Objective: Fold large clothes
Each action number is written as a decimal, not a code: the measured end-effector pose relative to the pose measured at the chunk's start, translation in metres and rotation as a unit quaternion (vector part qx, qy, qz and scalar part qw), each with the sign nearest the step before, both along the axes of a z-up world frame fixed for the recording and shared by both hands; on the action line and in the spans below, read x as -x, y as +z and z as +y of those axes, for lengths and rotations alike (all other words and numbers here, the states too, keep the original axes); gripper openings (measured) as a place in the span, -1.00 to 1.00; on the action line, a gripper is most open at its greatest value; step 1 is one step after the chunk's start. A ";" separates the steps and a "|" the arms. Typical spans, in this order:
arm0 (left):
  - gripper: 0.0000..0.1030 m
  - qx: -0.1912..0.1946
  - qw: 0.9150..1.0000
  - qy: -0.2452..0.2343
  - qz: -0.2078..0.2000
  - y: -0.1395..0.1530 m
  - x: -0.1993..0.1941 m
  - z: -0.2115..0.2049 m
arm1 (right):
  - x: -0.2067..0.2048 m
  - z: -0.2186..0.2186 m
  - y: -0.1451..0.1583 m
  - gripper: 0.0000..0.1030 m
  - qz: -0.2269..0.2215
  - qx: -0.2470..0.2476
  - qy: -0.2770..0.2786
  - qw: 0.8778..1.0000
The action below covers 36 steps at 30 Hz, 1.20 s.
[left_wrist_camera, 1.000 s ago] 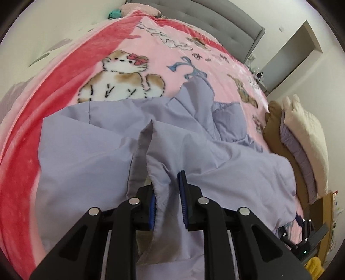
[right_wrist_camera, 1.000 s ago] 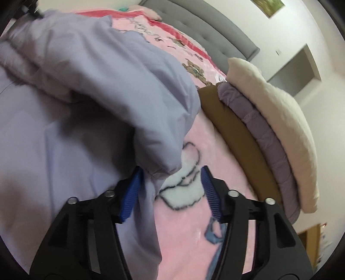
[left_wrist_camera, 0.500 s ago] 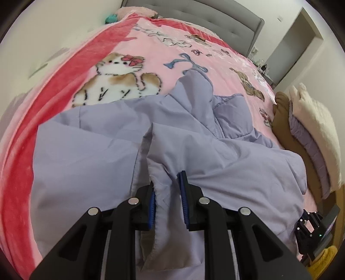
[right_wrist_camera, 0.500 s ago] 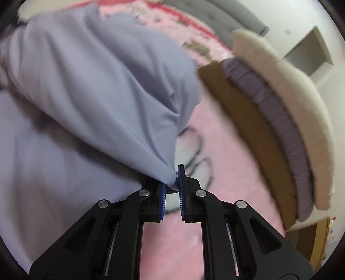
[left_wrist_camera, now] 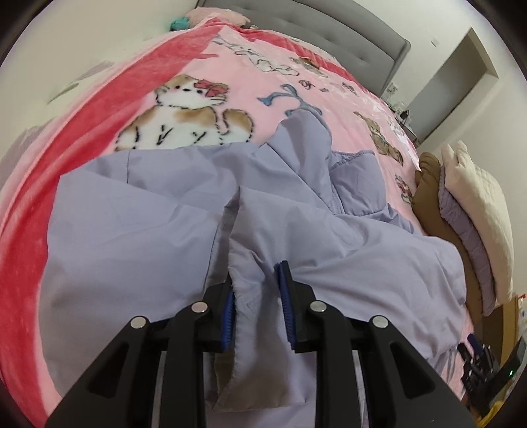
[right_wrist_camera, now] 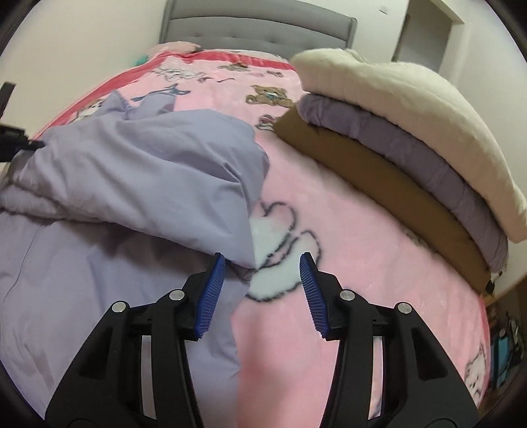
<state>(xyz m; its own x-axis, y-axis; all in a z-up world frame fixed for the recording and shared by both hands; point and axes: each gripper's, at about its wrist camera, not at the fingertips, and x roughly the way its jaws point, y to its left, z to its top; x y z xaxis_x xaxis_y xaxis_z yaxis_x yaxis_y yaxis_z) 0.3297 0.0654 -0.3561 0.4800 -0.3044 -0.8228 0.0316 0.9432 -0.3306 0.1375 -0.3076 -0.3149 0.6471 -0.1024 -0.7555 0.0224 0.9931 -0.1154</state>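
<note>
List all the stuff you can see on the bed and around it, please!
Puffy lilac jacket: one, lilac, spread on the blanket, a fold of it between the left gripper's pads.
Plush cartoon-cat blanket: one, pink with a red border, covering the bed.
Stack of folded clothes: three layers, cream on top, purple in the middle, brown at the bottom, on the blanket beside the jacket.
Padded headboard: one, grey, at the far end against the wall.
Small teal thing: one, near the headboard; too small to tell.
Left gripper: one, black with blue pads, jaws opening, jacket fabric between them.
Right gripper: one, black with blue pads, jaws opening, holding nothing.
</note>
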 end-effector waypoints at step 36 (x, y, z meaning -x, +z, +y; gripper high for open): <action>-0.46 -0.025 0.999 0.006 -0.020 -0.011 0.025 0.003 | -0.305 -0.036 -0.010 -0.22 0.354 -0.184 -0.104 0.911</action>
<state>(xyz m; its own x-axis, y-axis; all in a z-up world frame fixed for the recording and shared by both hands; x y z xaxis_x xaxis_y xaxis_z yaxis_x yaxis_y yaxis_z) 0.3045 0.0689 -0.3667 0.5165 -0.2574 -0.8167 0.0325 0.9589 -0.2817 0.4423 -0.3431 -0.3250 -0.0199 0.1782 -0.9838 0.2632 0.9502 0.1668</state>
